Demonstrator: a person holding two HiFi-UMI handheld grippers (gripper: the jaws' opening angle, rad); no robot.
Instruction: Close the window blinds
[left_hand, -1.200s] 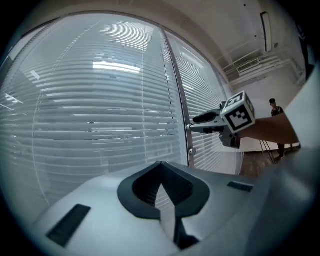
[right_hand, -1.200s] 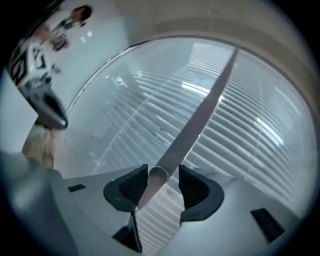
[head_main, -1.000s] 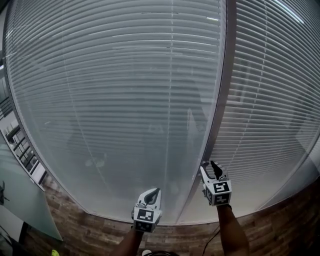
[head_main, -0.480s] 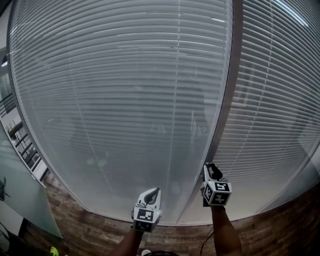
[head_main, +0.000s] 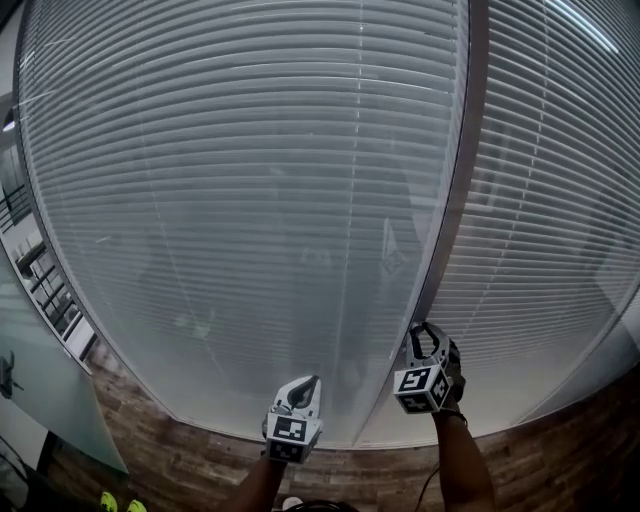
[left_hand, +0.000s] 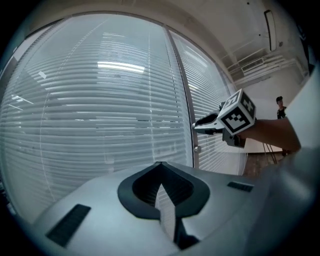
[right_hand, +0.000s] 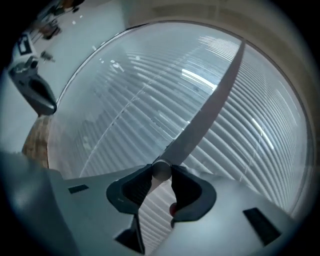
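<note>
Fingers (right_hand: 187, 190) of right gripper (head_main: 427, 332) just closed onto frame-edge knob (right_hand: 161, 171); left gripper (left_hand: 160, 167) clenched, empty.

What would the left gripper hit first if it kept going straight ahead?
Most likely the white horizontal-slat window blinds ahead of the left gripper; reflections hint at a glass pane before the slats, but depth is unclear.

Office interior, by look of it. Glazed partition wall fills head view: horizontal slatted blinds (head_main: 250, 200) behind reflective glass, grey metal mullion (head_main: 455, 200) between two panes. Wood-look plank floor (head_main: 180, 465) along bottom edge. Frosted glass panel (head_main: 45, 400) at lower left. Left gripper view: long ceiling light fixture (left_hand: 270, 30) at upper right, person (left_hand: 281, 107) standing at right edge.
</note>
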